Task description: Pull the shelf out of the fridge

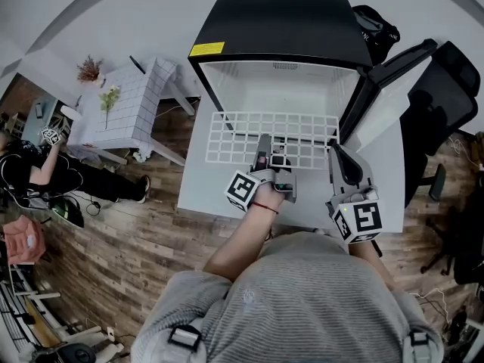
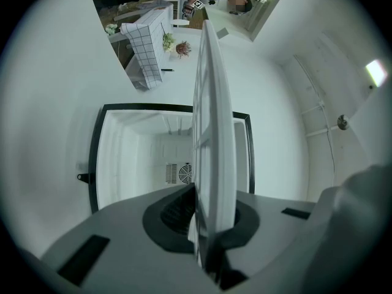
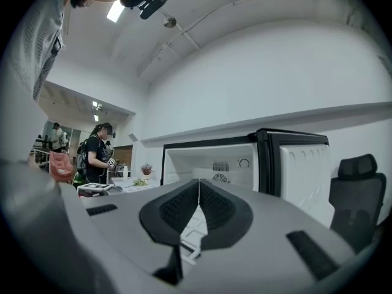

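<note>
Shelf: the white wire shelf [image 1: 249,134] sticks out level from the open mouth of the fridge [image 1: 280,29], its grid hanging over the white bench [image 1: 197,195] in front.
Left gripper: the left gripper [image 1: 265,144] is clamped on the shelf's front edge, near the middle of its width. In the left gripper view the shelf [image 2: 211,133] runs edge-on straight out from between the pressed pads [image 2: 184,216].
Right gripper: the right gripper [image 1: 338,156] hovers just off the shelf's right front corner. Its jaws are closed together on nothing, and it is not touching the shelf.
Fridge door: the door [image 1: 378,127] is swung wide to the right, just beyond the right gripper.
Fridge interior: white walls, with a round fan grille [image 2: 179,174] on the back wall.
</note>
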